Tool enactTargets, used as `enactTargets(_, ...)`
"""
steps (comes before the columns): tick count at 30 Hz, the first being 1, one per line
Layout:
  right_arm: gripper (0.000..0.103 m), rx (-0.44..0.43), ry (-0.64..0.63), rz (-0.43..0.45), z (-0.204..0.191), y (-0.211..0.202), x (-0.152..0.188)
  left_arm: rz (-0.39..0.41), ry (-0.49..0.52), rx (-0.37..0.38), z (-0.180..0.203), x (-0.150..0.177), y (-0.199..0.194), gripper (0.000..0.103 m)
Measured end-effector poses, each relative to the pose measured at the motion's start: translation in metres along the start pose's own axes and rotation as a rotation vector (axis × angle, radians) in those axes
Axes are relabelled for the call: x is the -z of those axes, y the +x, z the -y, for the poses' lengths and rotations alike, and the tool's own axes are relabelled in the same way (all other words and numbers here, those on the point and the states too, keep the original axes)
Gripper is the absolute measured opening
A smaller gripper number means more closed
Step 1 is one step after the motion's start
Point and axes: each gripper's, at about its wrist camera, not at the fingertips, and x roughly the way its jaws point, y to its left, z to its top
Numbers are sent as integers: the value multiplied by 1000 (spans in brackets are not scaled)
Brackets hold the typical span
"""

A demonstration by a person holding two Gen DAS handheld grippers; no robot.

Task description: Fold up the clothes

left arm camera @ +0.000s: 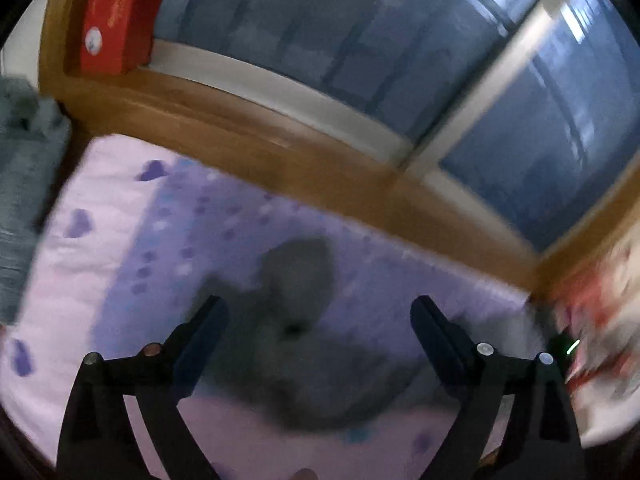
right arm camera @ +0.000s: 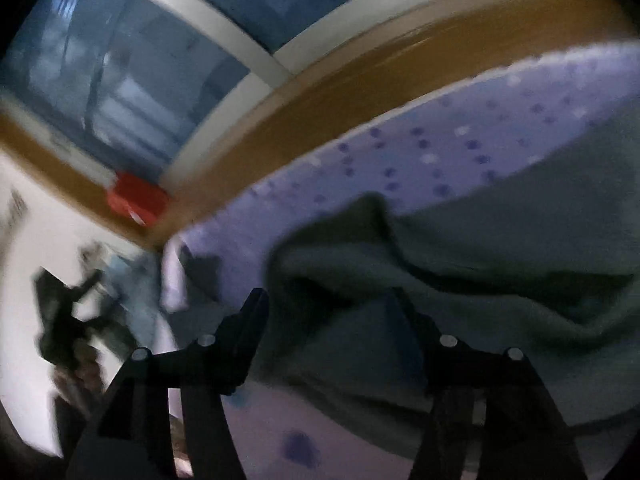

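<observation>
Left claw (left arm camera: 318,308) spread, empty, over bed (left arm camera: 120,240). Right claw (right arm camera: 334,300) spread; grey-green garment (right arm camera: 500,248) heaped on bed between its fingers, grip unclear. Red box (left arm camera: 116,24) on sill beyond bed.

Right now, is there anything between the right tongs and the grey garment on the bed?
Nothing visible. The right tongs are open with the grey garment directly ahead; its folds lie between and just beyond the fingers. No other thing is between them. Blur hides whether the pads touch the cloth.
</observation>
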Motion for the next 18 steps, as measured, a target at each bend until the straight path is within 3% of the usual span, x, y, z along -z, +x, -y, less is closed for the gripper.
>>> enactTargets(1,66,60,-35,15,8,-11,7,-31,28,-70,-8,11,2,94)
enactTargets(3,66,212,-50,59,29,-29,21,-103,-52,-135,-33,31,15,94)
enactTargets(5,66,350,9,96,61,-49,29,-114,-255,-81,-60,43,27,94)
enactTargets(7,66,454,143,142,101,-72,32,-74,-446,7,-82,46,37,94)
enactTargets(9,66,535,253,197,131,-93,32,-77,-560,58,-97,43,54,94)
enactTargets(11,66,620,344,252,158,-114,33,-157,-599,56,-97,37,69,76)
enactTargets(12,66,658,366,275,167,-124,34,-208,-609,48,-95,34,76,55)
enactTargets(14,66,714,394,311,181,-140,37,-294,-610,28,-89,28,87,49)
enactTargets(16,66,739,413,334,190,-150,42,-331,-550,-11,-79,22,93,32)
enactTargets(18,66,749,437,352,196,-156,47,-347,-554,-49,-81,18,101,23)
